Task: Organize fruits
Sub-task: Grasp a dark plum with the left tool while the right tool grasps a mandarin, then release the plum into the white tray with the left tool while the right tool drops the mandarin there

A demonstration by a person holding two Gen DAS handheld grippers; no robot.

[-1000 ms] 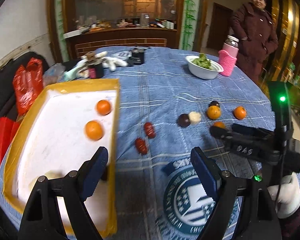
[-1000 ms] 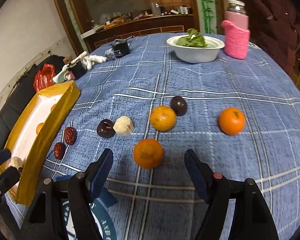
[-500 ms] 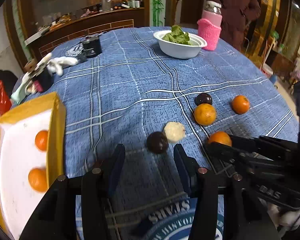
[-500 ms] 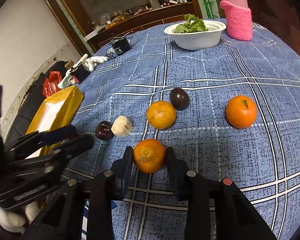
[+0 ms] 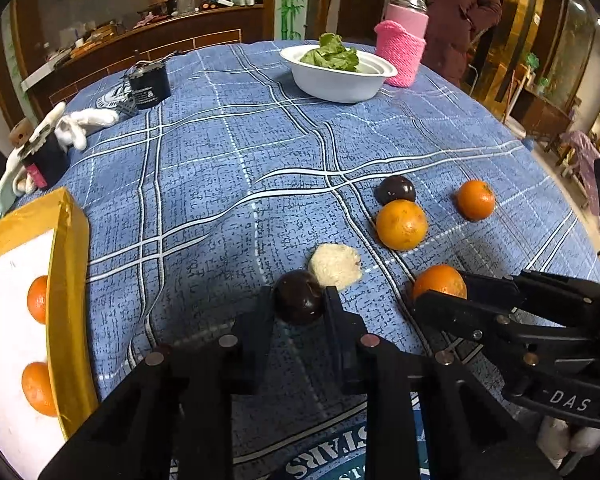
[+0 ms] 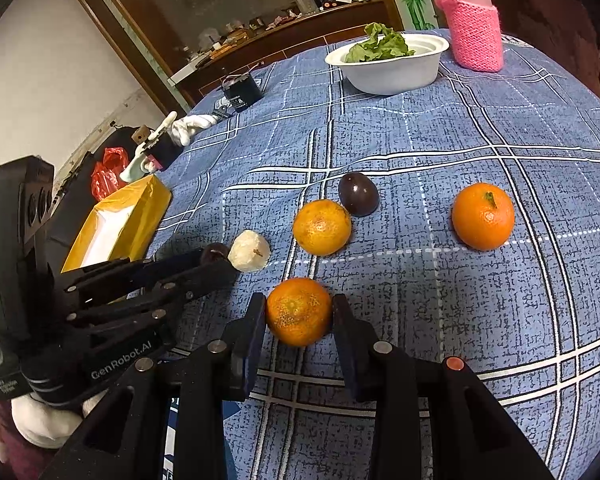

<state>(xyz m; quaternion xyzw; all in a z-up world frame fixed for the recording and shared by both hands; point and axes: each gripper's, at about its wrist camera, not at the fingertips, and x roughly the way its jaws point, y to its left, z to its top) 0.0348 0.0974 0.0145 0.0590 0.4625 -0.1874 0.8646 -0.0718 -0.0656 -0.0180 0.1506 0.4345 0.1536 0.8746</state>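
Observation:
My left gripper (image 5: 299,300) is shut on a dark round fruit (image 5: 299,297) that rests on the blue tablecloth, beside a pale peeled fruit (image 5: 335,265). My right gripper (image 6: 299,312) is shut on an orange (image 6: 299,311), also on the cloth. Two more oranges (image 6: 321,227) (image 6: 483,216) and a second dark fruit (image 6: 358,194) lie beyond. The yellow-rimmed white tray (image 5: 69,272) at the left holds two oranges (image 5: 38,299) (image 5: 39,389).
A white bowl of greens (image 5: 340,72) and a pink-sleeved bottle (image 5: 404,46) stand at the far side. A black box (image 5: 148,86), white gloves (image 5: 80,124) and small items lie at the far left. A person (image 5: 452,4) stands behind the table.
Both grippers moved forward and closed: the left onto the dark fruit, the right onto the nearest orange. The left turned away from the tray towards the fruit.

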